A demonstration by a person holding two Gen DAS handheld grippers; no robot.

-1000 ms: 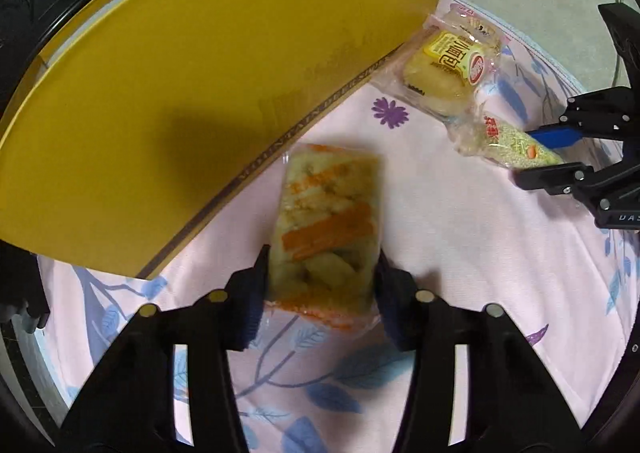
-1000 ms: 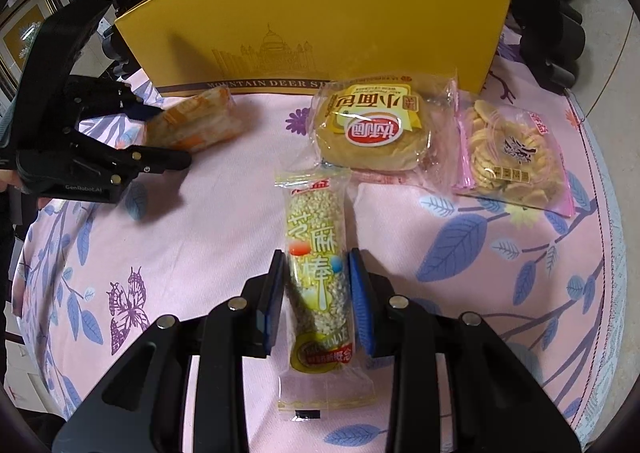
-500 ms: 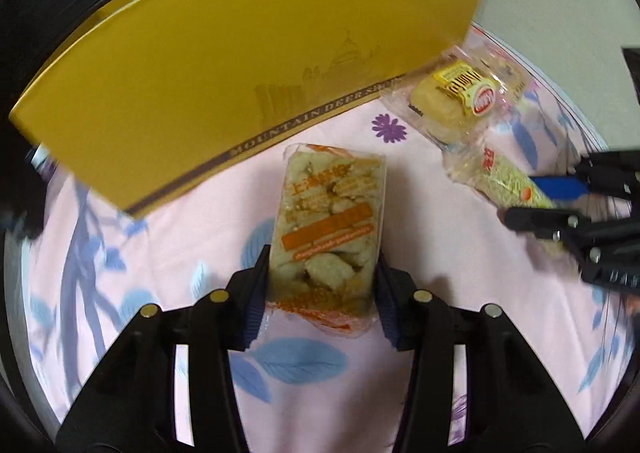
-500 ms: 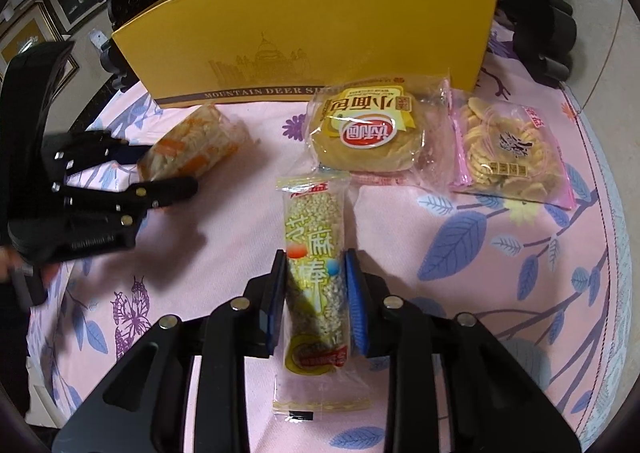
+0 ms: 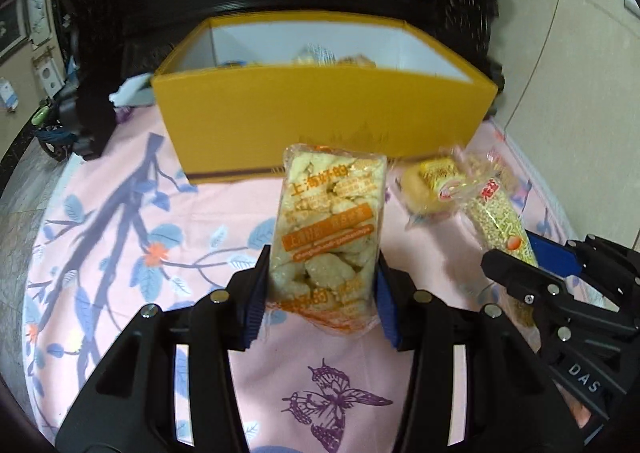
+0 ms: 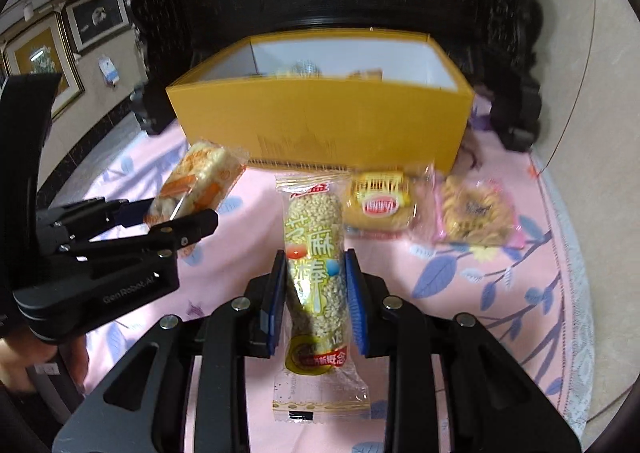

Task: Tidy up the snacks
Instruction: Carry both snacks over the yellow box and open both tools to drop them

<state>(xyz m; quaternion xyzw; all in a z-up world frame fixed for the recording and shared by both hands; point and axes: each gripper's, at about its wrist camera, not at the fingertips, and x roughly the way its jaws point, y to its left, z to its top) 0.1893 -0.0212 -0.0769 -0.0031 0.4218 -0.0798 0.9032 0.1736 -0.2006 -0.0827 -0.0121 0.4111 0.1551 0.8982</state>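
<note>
Snacks [image 5: 326, 237] in 2 clamped grippers [image 5: 320, 293]

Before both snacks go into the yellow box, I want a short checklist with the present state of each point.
1. Left gripper clamps the orange rice-cracker pack: ok.
2. Right gripper clamps the sesame bar: ok.
3. Yellow box open on top: ok.
4. Free room inside the box: cannot tell, some snacks already lie there.
5. Small bread pack and pink cookie bag out of the path: ok.
</note>
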